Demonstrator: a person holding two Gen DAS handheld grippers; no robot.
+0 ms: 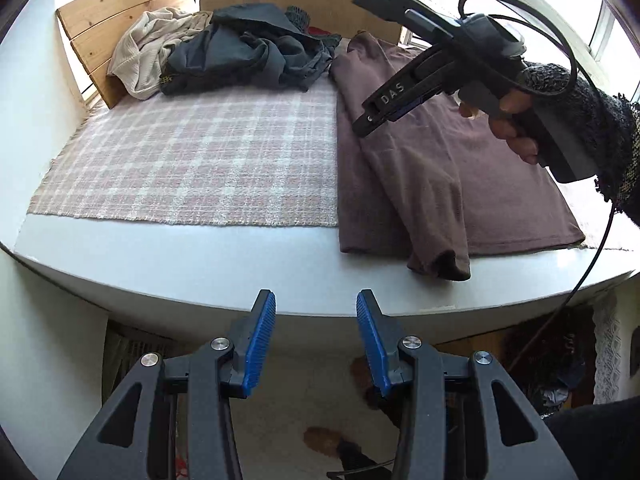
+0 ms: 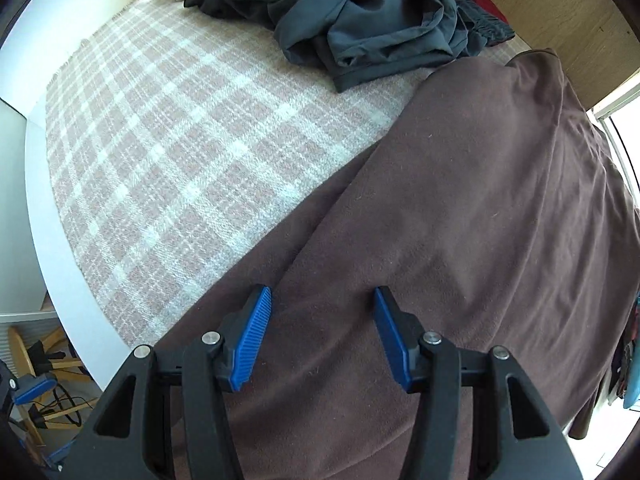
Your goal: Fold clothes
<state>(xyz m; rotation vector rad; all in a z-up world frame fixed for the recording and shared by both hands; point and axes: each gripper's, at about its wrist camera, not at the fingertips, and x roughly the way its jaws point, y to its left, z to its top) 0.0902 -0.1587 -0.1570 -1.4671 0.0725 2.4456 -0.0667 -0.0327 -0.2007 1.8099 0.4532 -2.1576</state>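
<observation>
A brown long-sleeved top [image 1: 432,160] lies flat on the right of the table, one sleeve folded down over it to the front edge. It fills the right wrist view [image 2: 460,220]. My left gripper [image 1: 316,300] is open and empty, held off the table's front edge. My right gripper [image 2: 322,294] is open and empty, hovering just above the brown top. It shows in the left wrist view [image 1: 370,120] held in a hand over the top's middle.
A pile of unfolded clothes, dark grey [image 1: 248,56] and cream [image 1: 148,48], lies at the back left; it also shows in the right wrist view [image 2: 360,12]. A pink plaid cloth [image 1: 192,152] covers the white table [image 1: 160,256]. A wooden chair back [image 1: 112,16] stands behind.
</observation>
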